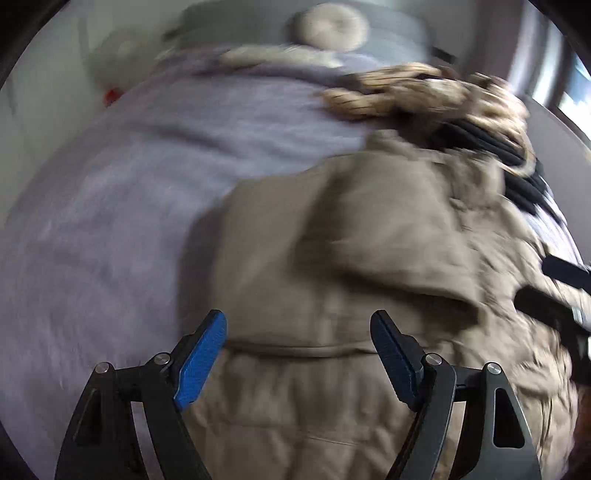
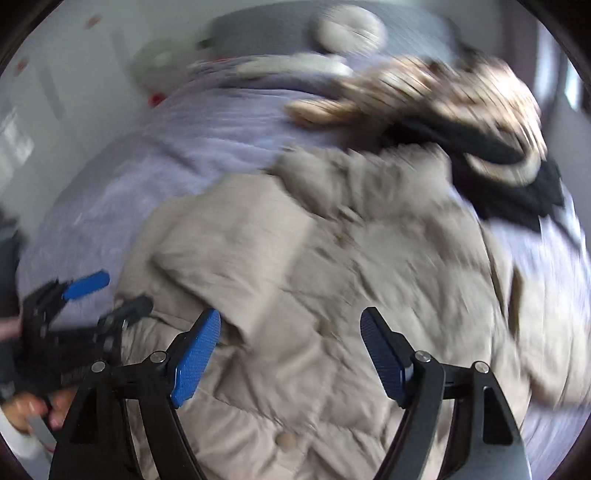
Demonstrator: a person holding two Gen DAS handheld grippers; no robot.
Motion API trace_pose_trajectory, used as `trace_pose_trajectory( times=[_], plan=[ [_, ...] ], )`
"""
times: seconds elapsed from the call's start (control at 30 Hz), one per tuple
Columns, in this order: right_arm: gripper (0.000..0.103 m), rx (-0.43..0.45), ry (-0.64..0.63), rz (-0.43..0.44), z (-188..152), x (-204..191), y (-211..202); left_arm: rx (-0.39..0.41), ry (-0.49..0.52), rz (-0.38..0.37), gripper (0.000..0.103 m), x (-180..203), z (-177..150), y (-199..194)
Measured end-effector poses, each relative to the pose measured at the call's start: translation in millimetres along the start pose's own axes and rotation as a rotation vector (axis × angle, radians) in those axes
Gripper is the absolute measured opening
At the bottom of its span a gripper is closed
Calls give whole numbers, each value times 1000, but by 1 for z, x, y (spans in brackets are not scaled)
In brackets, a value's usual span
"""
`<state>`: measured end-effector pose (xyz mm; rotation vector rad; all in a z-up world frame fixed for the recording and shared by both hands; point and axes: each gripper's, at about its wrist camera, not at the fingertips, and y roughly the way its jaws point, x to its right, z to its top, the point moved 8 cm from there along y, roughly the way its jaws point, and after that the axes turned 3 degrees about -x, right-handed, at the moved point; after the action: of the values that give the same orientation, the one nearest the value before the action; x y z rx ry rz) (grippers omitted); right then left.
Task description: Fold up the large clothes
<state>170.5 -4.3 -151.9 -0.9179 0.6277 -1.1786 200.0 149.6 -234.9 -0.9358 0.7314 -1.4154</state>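
A beige quilted jacket (image 1: 351, 258) lies spread on a lavender bedspread (image 1: 110, 221), one flap folded over its middle. My left gripper (image 1: 299, 321) hangs open just above the jacket's near left part, its blue pads apart with nothing between them. My right gripper (image 2: 291, 315) is open too, over the jacket (image 2: 314, 258) near its snap buttons, and holds nothing. In the right wrist view the left gripper (image 2: 127, 290) shows at the left edge of the jacket. In the left wrist view the right gripper (image 1: 533, 277) shows at the jacket's right side. Both views are blurred.
A heap of cream-and-brown patterned and black clothes (image 2: 443, 110) lies at the far right of the bed. A round cushion (image 1: 328, 26) and a grey headboard (image 1: 399, 26) are at the far end, and a white plush toy (image 1: 114, 62) at the far left. A person's hand (image 2: 33, 406) holds the left gripper.
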Motion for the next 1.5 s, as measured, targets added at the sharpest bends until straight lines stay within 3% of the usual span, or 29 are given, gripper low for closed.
trace_pose_trajectory(
  times=[0.1, 0.2, 0.27, 0.33, 0.4, 0.5, 0.53, 0.6, 0.67, 0.7, 0.83, 0.93, 1.0, 1.07, 1.17, 1.23, 1.4, 1.5],
  plan=[
    [81, -11, -217, -110, 11, -44, 34, -62, -126, 8, 81, -40, -12, 25],
    [81, 28, -311, -251, 11, -45, 51, -94, -161, -11, 81, -50, -22, 41],
    [80, 67, -256, -323, 21, -23, 57, -97, -151, -17, 81, -51, -25, 46],
    [72, 76, -68, -350, 26, 19, 52, -102, -129, -26, 81, -50, -28, 48],
    [69, 31, 223, -252, 14, 73, 52, -123, -123, -66, 81, -46, -21, 49],
    [69, -72, 674, 7, -32, 142, 69, -92, -147, -189, 81, -49, 4, 32],
    [67, -83, 721, 56, -39, 149, 73, -77, -170, -227, 81, -57, 17, 27],
    [63, -70, 779, 149, -49, 160, 75, -79, -230, -307, 81, -74, 43, 30],
    [63, -65, 765, 184, -48, 162, 76, -127, -272, -401, 81, -85, 64, 48],
    [63, -64, 754, 188, -47, 163, 77, -157, -291, -426, 81, -89, 73, 61],
    [63, -58, 742, 185, -47, 164, 79, -342, -363, -646, 81, -71, 84, 115],
    [63, -53, 738, 186, -51, 157, 77, -360, -428, -740, 79, -56, 97, 128],
    [63, -53, 731, 186, -54, 153, 74, -293, -412, -725, 31, -45, 100, 117],
    [63, -54, 725, 186, -61, 150, 69, -171, -291, -642, 21, -36, 112, 89],
    [63, -53, 724, 179, -66, 148, 67, 18, -30, -479, 21, -15, 119, 35],
    [63, -48, 729, 169, -67, 147, 66, 66, 74, -399, 21, -11, 118, 23],
    [63, -55, 727, 122, -65, 142, 67, -61, 104, -226, 21, -32, 105, 91],
    [63, -69, 765, 137, -59, 142, 66, -81, 81, -202, 21, -39, 99, 107]
  ],
)
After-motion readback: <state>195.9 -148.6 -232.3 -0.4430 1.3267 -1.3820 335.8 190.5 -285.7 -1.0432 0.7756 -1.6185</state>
